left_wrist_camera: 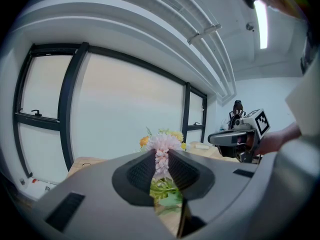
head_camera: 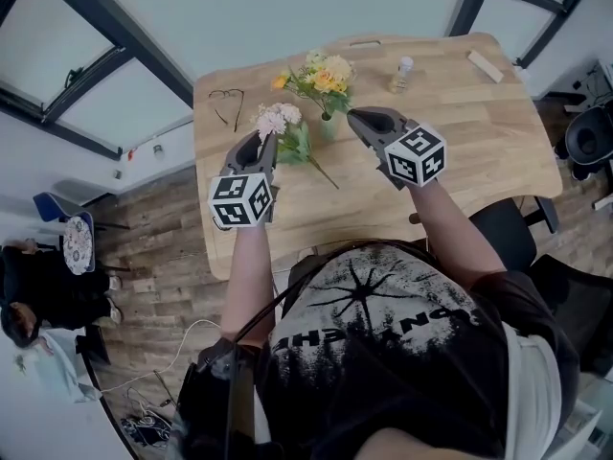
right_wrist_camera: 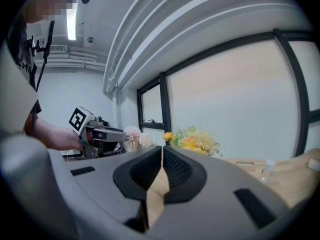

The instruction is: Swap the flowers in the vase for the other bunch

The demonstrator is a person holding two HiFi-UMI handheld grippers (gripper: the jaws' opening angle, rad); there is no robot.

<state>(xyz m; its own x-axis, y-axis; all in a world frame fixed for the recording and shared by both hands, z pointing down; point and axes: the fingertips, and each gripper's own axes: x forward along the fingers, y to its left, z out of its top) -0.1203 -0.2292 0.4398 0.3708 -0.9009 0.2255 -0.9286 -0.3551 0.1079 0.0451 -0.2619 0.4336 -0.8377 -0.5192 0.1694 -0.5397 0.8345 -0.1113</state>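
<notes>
A yellow bunch (head_camera: 326,75) stands in a small green vase (head_camera: 328,126) near the table's middle. My left gripper (head_camera: 267,145) is shut on the pink bunch (head_camera: 279,120), left of the vase, and its stem (head_camera: 323,173) trails toward me. In the left gripper view the pink bloom (left_wrist_camera: 161,145) sits pinched between the pads (left_wrist_camera: 141,172), with the yellow bunch (left_wrist_camera: 174,134) behind. My right gripper (head_camera: 353,115) is shut on nothing, its tips just right of the vase. The right gripper view shows its jaws (right_wrist_camera: 162,151) closed, with the yellow bunch (right_wrist_camera: 198,141) ahead and the pink bunch (right_wrist_camera: 134,135) to the left.
On the wooden table (head_camera: 479,151) lie a pair of glasses (head_camera: 227,99) at the far left, a small bottle (head_camera: 402,73) and a wooden block (head_camera: 484,65) at the far right. A black chair (head_camera: 586,137) stands beyond the right edge. A person (head_camera: 29,286) sits on the floor at left.
</notes>
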